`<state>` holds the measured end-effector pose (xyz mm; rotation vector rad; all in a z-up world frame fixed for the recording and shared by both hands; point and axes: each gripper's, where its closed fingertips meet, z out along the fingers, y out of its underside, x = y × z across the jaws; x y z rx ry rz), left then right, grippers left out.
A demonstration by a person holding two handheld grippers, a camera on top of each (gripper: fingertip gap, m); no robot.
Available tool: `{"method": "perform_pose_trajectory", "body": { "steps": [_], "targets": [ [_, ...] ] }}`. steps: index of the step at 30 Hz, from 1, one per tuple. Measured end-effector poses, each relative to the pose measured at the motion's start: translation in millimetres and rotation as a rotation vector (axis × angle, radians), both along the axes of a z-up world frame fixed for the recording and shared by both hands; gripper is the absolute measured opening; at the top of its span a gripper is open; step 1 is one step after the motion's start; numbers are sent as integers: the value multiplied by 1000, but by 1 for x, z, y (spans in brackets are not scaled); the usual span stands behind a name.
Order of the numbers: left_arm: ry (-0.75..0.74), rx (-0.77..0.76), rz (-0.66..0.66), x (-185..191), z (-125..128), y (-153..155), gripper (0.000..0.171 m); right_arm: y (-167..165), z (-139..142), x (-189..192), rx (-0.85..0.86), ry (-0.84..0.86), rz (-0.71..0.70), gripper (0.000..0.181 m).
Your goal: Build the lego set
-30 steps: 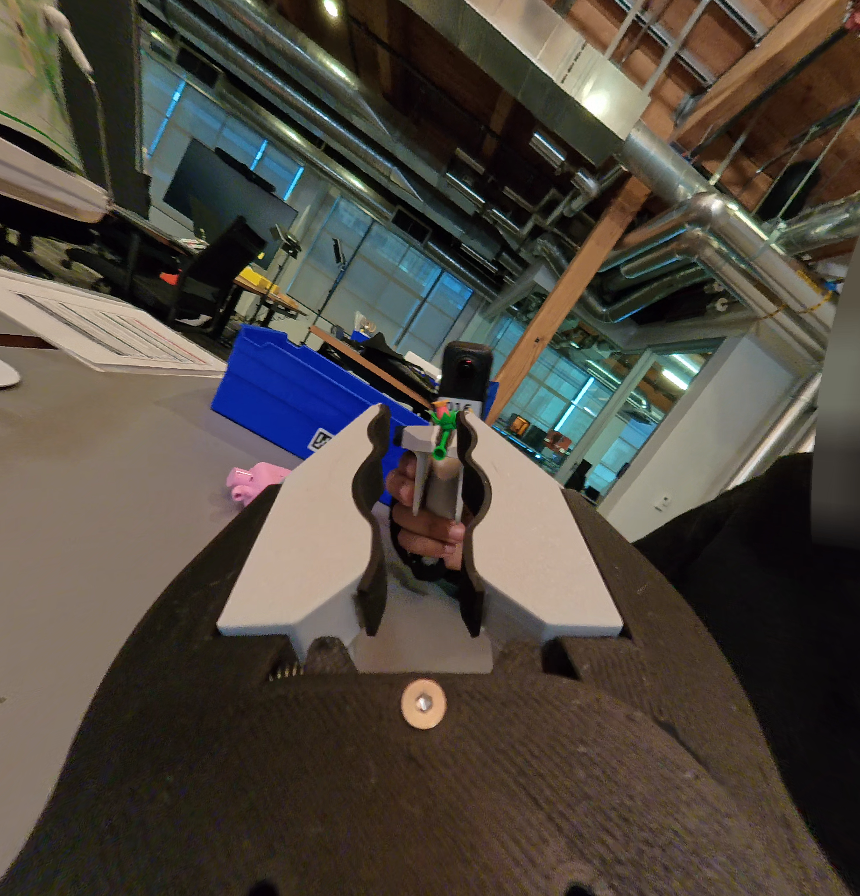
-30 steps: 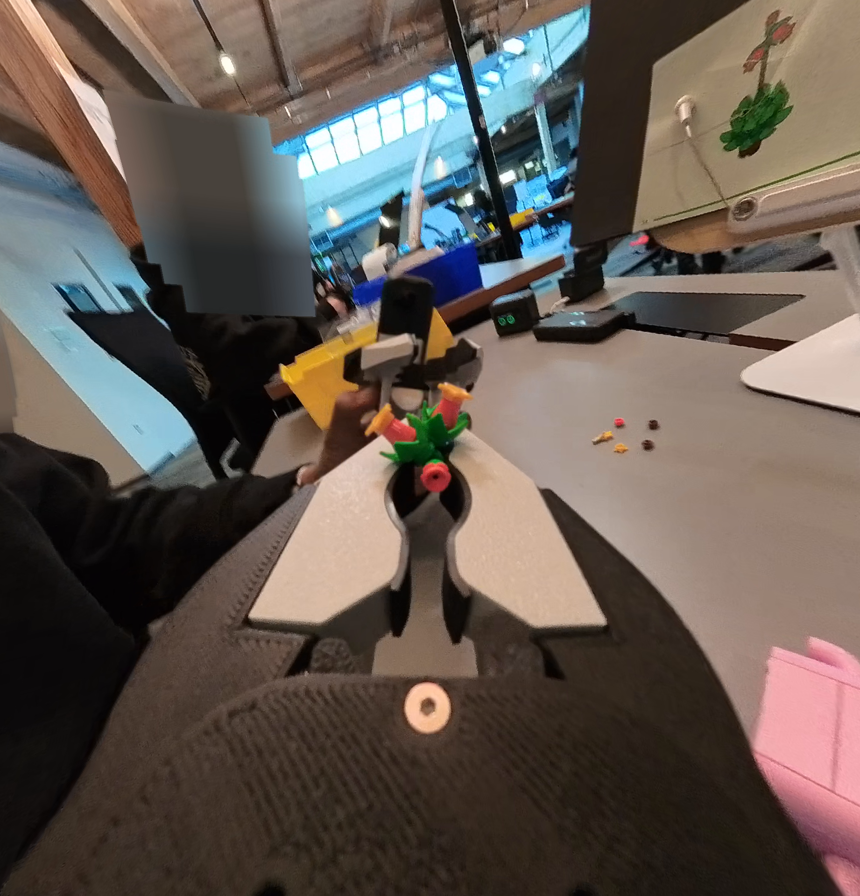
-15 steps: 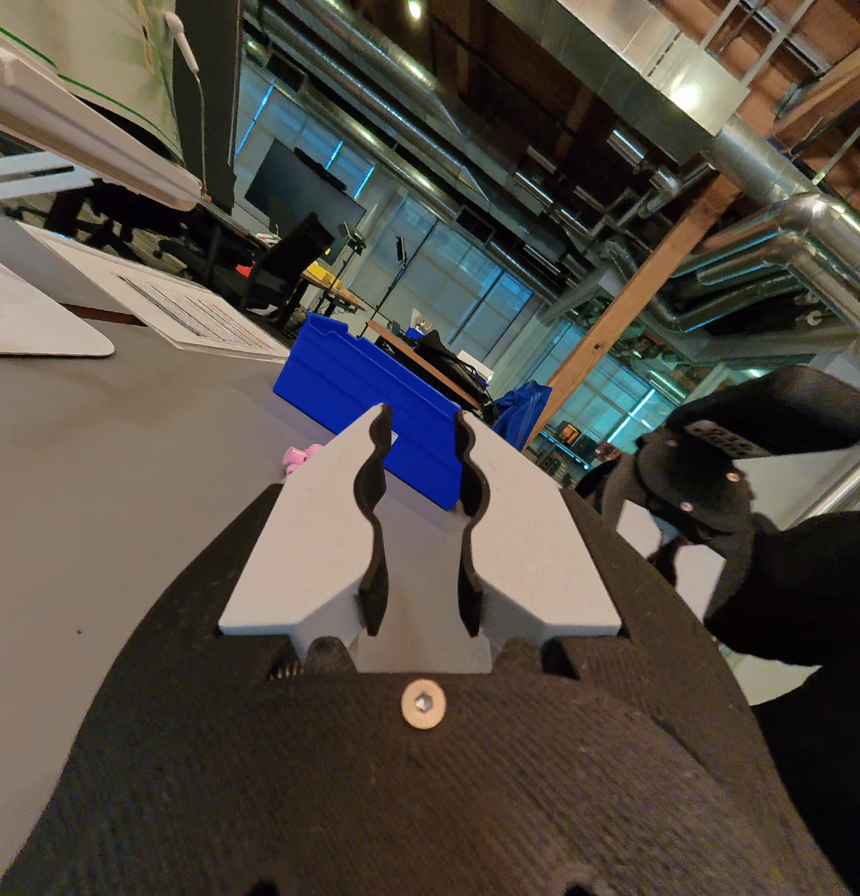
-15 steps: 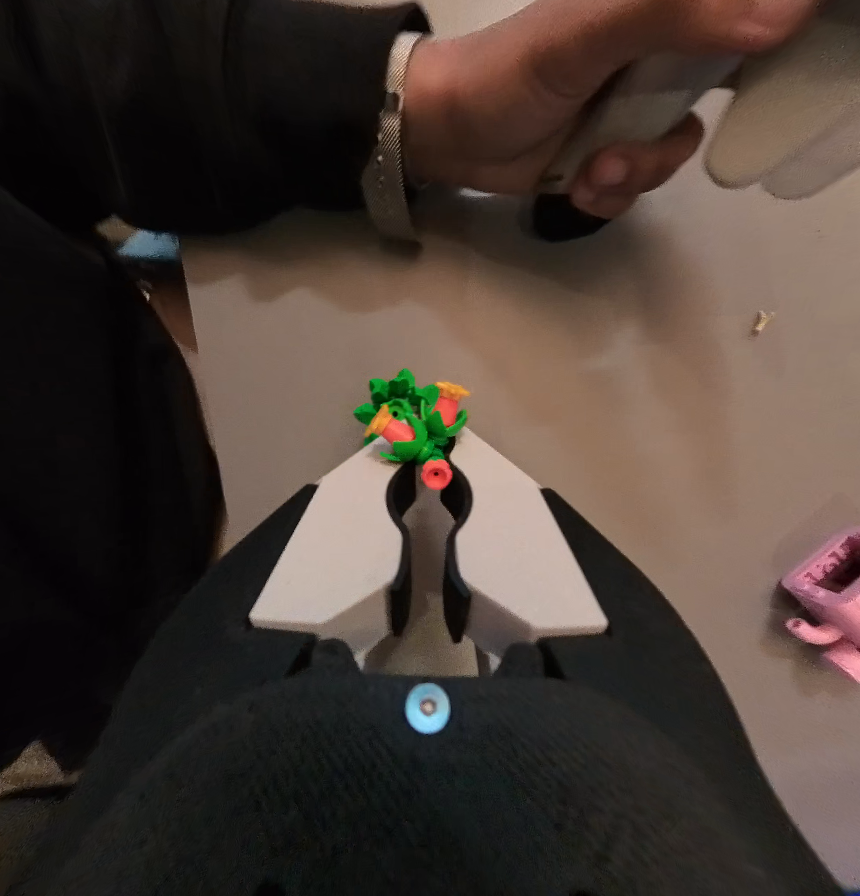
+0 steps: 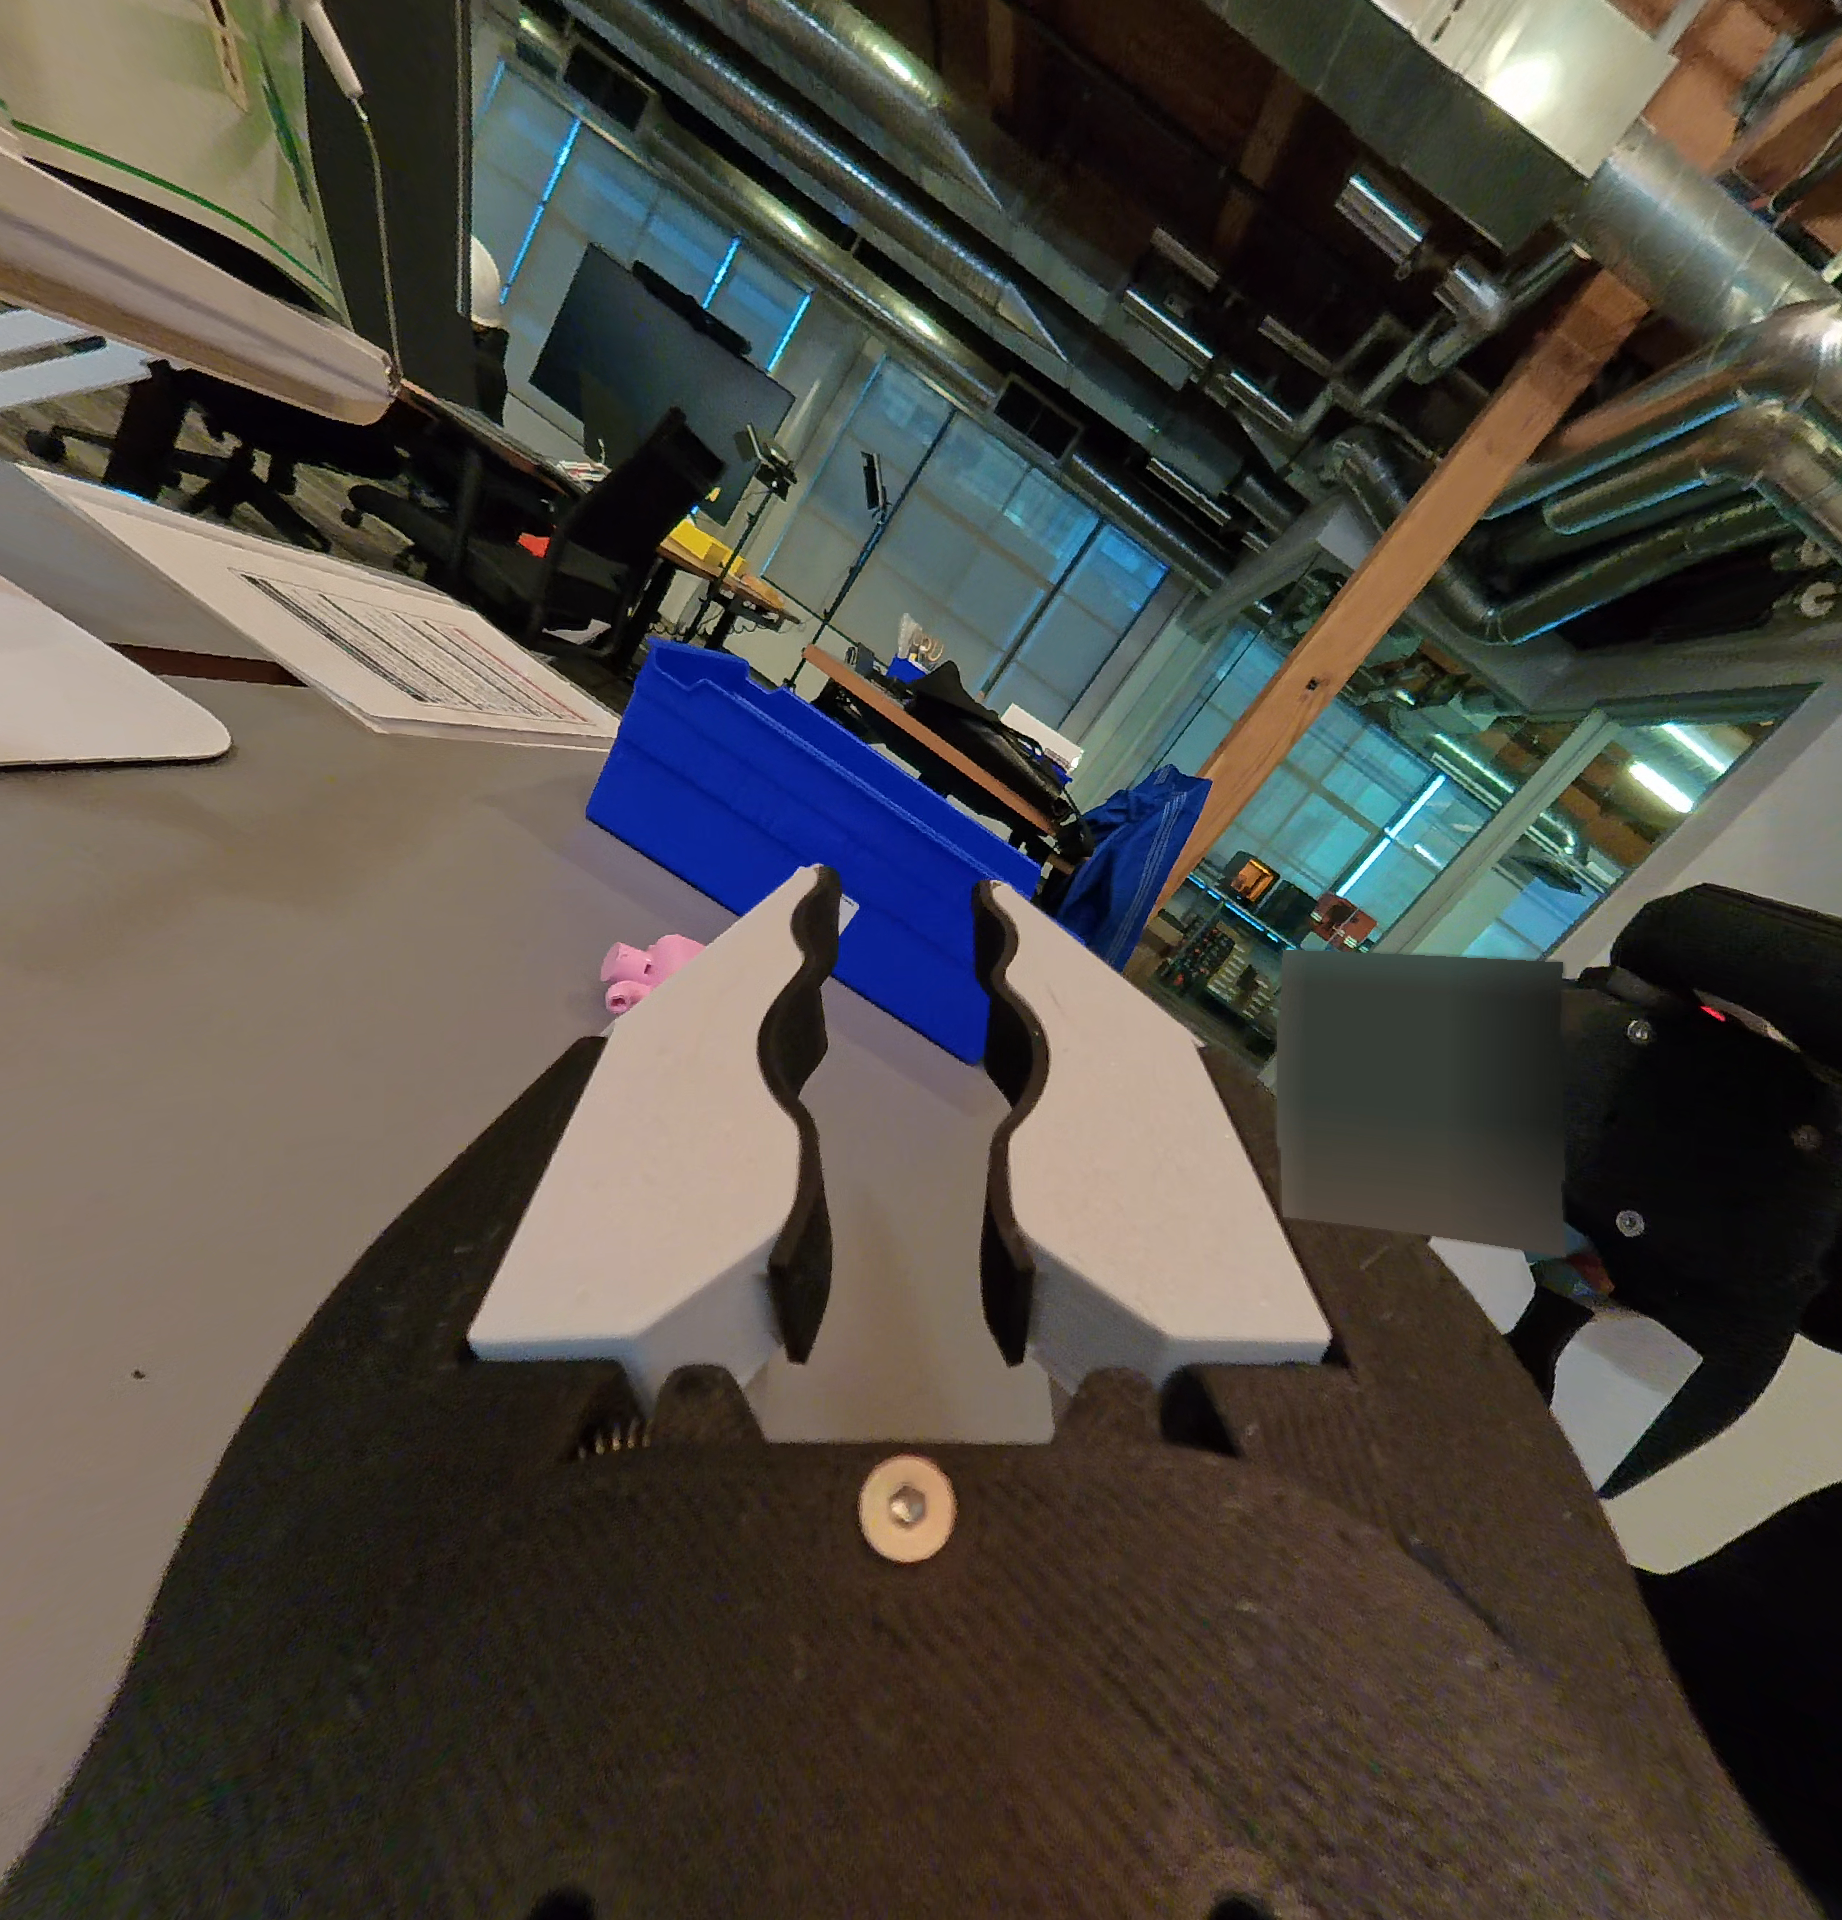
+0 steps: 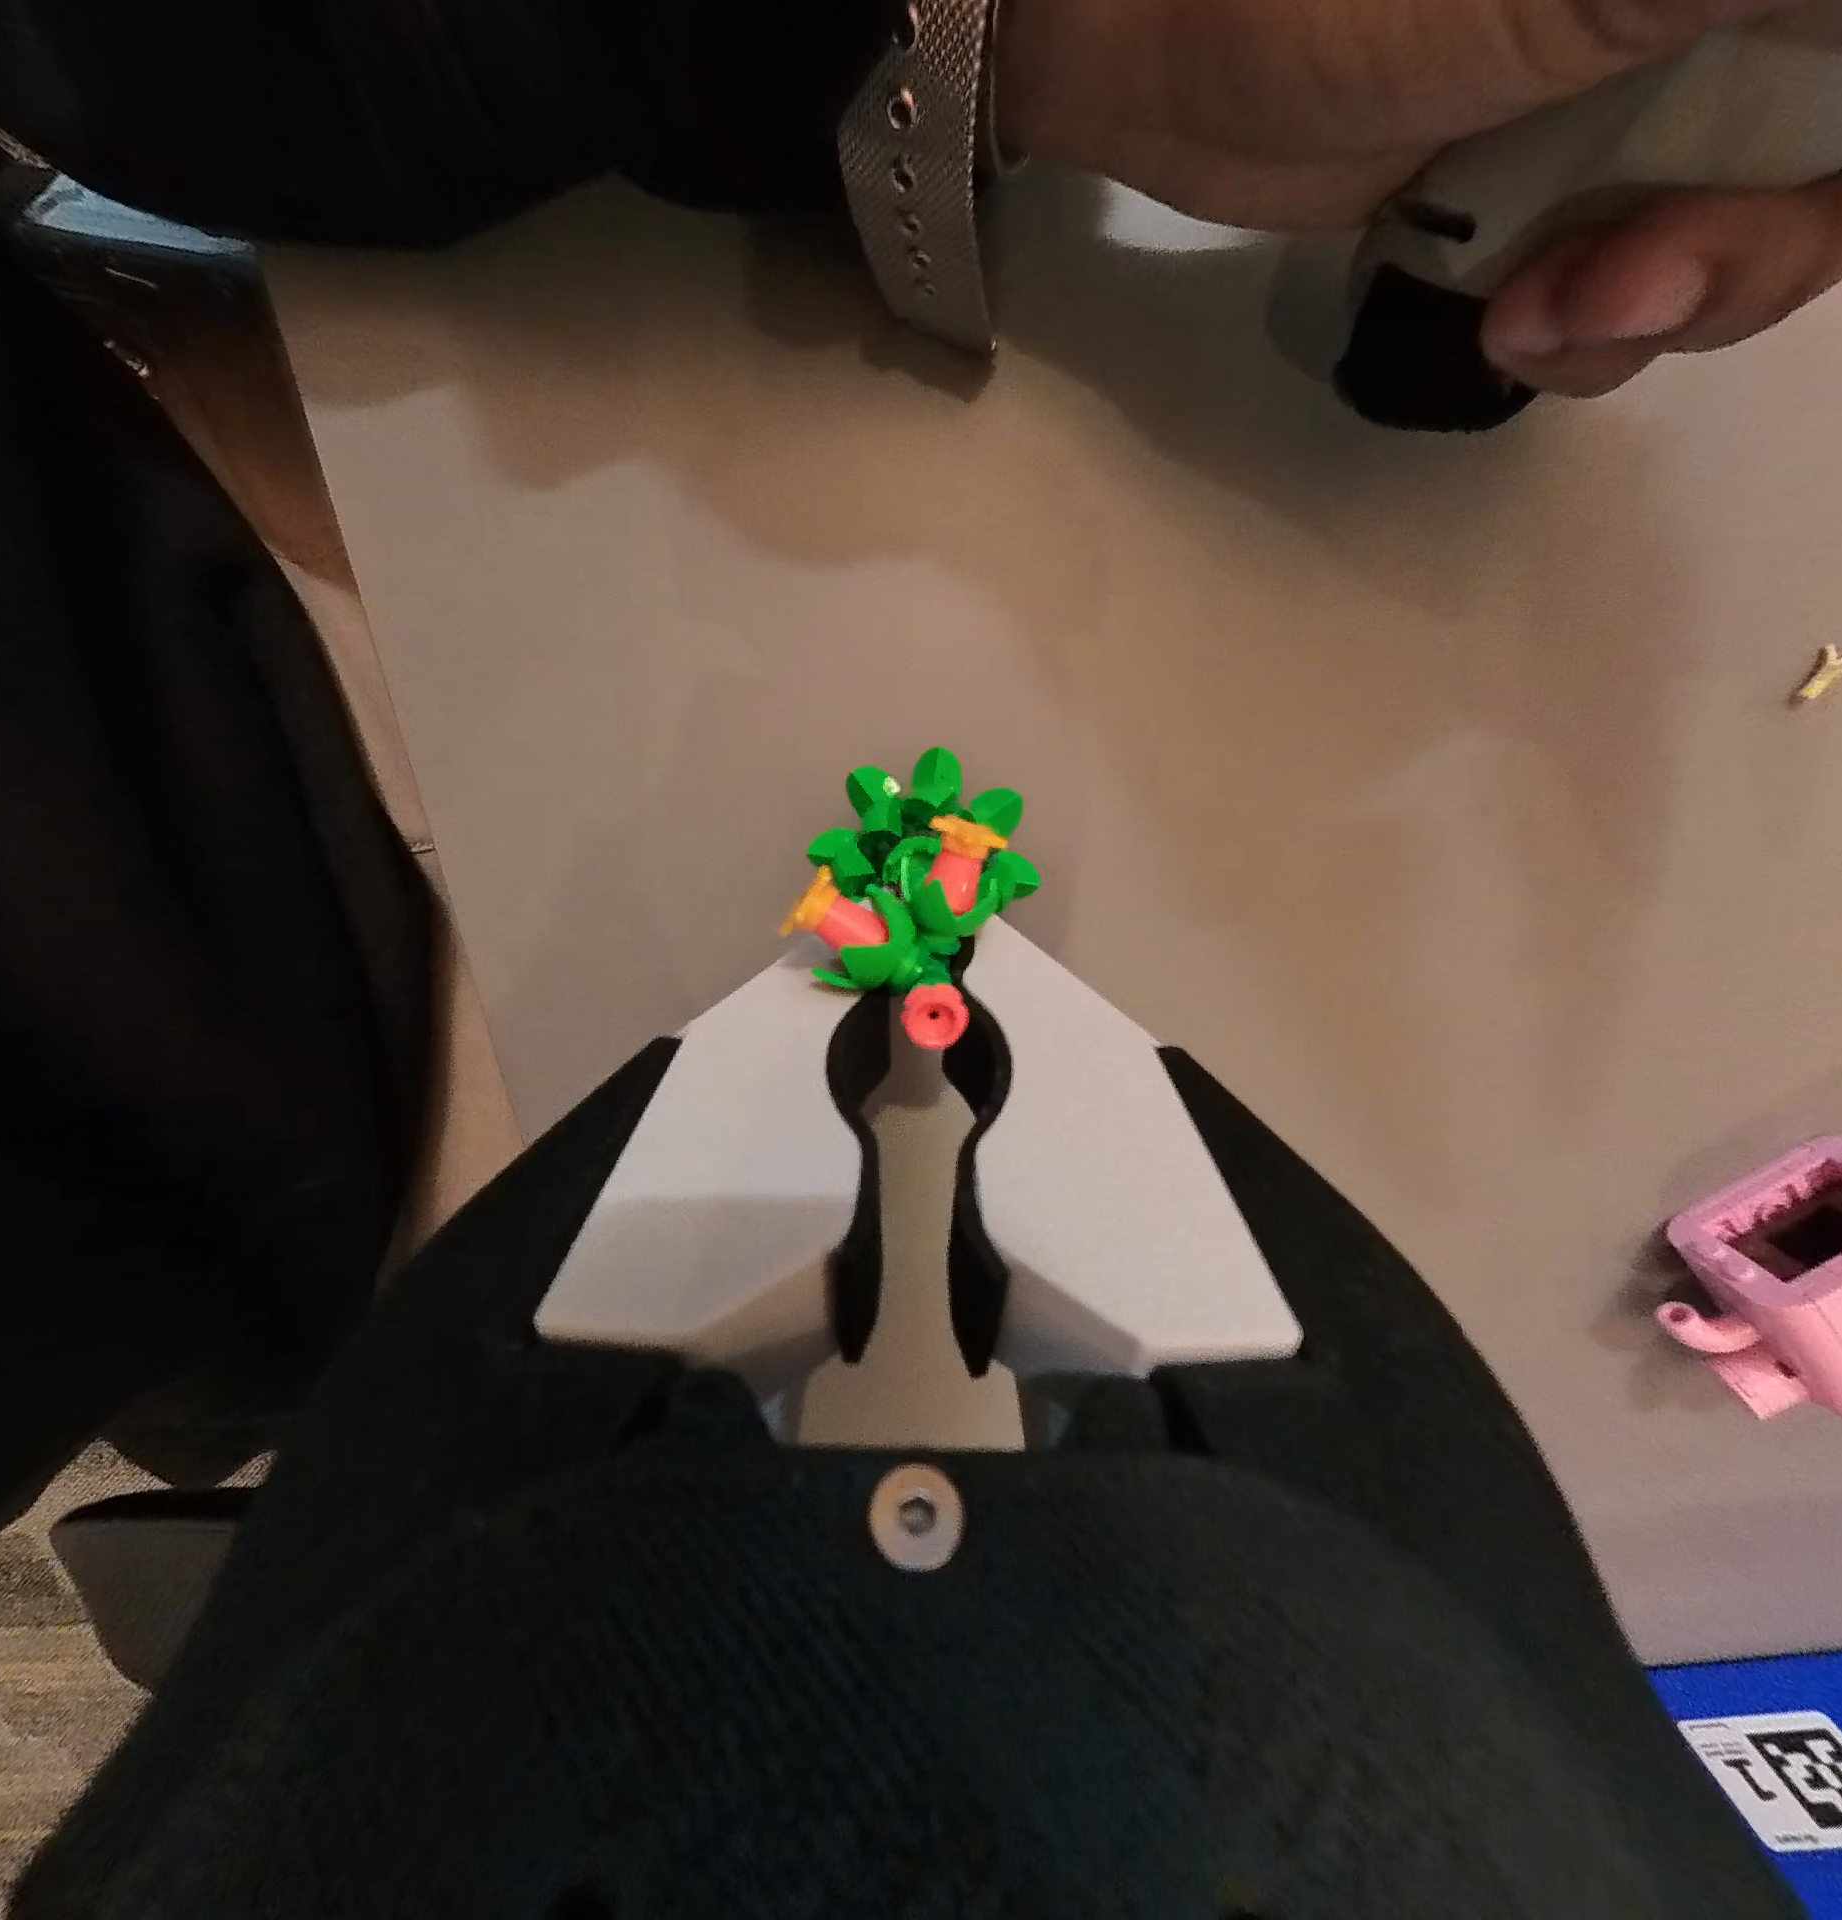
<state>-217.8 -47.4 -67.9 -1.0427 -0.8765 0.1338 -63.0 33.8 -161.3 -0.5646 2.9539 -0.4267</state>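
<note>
1. Left wrist view: my left tongs (image 5: 904, 904) are standing spread with nothing between the two fingers. They are hovering low over the grey table (image 5: 273, 987) and pointing towards the blue bin (image 5: 792, 831). I judge they are waiting out of the way so the other side can work.
2. In the same view, a bit of the pink pot (image 5: 642, 964) is peeking out just beside my left finger, lying on the table near the bin. The plant is not showing here at all.
3. Right wrist view: my right tongs (image 6: 922, 961) are pinching the lego plant (image 6: 912, 868) at their very tips, looking down at the table. The green leaves and two orange-capped coral flowers are sticking out past the tips, and one coral bud is sitting back between the fingers.
4. I am reading that tip-only grip as deliberate, keeping the leaves free of crushing.
5. The pink pot (image 6: 1790, 1288) is lying tipped on its side, well apart to the right of the tongs, its opening showing. Small loose pieces, one yellow bit (image 6: 1824, 673) among them, are lying farther off.
6. My judgement: the plant is probably heading for that pot, which wants standing upright first.
</note>
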Motion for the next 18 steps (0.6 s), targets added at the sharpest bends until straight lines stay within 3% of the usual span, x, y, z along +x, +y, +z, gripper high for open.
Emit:
{"method": "perform_pose_trajectory", "body": {
  "steps": [18],
  "targets": [
    [2, 10, 8, 0, 2, -4, 23, -1, -2, -1, 51, -19, -10, 1]
  ]
}}
